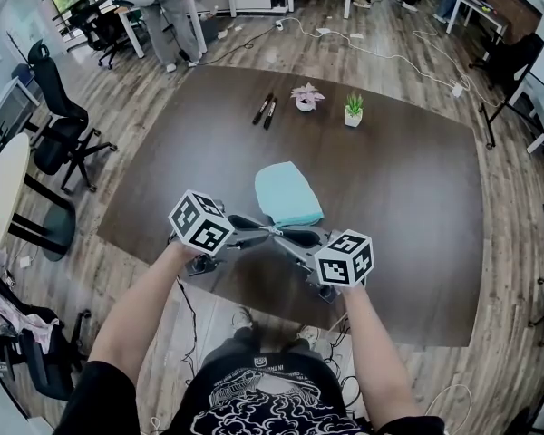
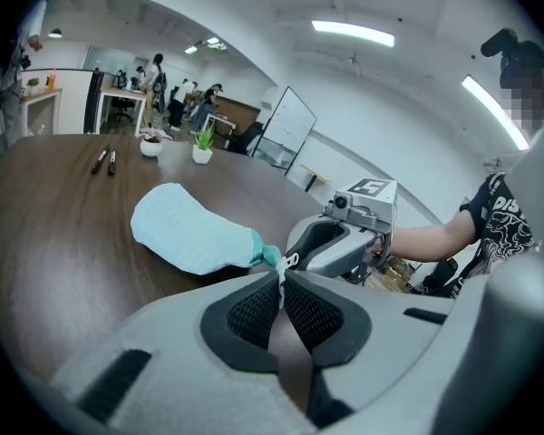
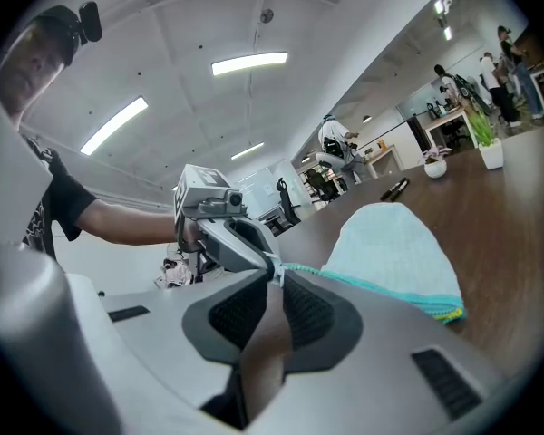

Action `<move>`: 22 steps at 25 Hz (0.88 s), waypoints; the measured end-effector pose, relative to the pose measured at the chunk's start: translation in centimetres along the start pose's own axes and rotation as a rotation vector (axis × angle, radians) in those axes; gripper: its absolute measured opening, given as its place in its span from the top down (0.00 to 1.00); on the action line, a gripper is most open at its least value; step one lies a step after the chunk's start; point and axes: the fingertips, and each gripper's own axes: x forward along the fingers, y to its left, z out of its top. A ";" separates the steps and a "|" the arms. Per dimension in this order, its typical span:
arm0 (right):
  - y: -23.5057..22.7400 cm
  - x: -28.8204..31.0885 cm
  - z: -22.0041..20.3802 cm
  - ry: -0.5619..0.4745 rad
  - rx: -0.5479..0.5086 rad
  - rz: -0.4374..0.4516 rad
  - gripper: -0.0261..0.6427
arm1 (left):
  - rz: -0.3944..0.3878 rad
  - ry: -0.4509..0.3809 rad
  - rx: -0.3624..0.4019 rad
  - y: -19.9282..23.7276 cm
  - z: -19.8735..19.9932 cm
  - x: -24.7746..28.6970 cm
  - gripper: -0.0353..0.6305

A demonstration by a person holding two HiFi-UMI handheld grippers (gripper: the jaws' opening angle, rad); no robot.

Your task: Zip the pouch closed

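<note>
A light blue cloth pouch (image 1: 287, 194) lies on the dark wooden table (image 1: 417, 207), its near end lifted toward me. Both grippers meet at that end, tip to tip. My left gripper (image 1: 269, 231) is shut on the pouch's teal end tab (image 2: 270, 256). My right gripper (image 1: 280, 235) faces it, shut on the small white zipper pull (image 3: 274, 270). In the right gripper view the teal zipper edge (image 3: 363, 285) runs from the jaws along the pouch (image 3: 390, 243) to its far corner. The left gripper view shows the pouch body (image 2: 195, 234) beyond the jaws.
Two black markers (image 1: 265, 110), a pink flower in a white pot (image 1: 306, 98) and a small green plant (image 1: 354, 110) stand at the table's far side. The grippers hover over the table's near edge. Office chairs (image 1: 59, 125) stand to the left.
</note>
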 end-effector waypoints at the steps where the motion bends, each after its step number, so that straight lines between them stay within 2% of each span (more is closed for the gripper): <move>1: -0.1 0.0 0.0 -0.001 -0.001 -0.009 0.89 | 0.001 0.000 0.003 0.0 0.1 0.0 0.91; 4: -0.2 0.0 -0.1 -0.009 0.003 -0.037 0.95 | 0.000 0.000 0.002 -0.2 -0.1 -0.1 0.91; 17: -0.6 0.2 -0.6 -0.007 0.017 -0.097 0.96 | 0.028 -0.003 0.000 0.1 -0.3 0.1 0.91; 22: -0.7 0.6 -0.9 -0.012 0.065 -0.147 0.96 | 0.090 -0.010 0.000 0.5 -0.8 0.0 0.91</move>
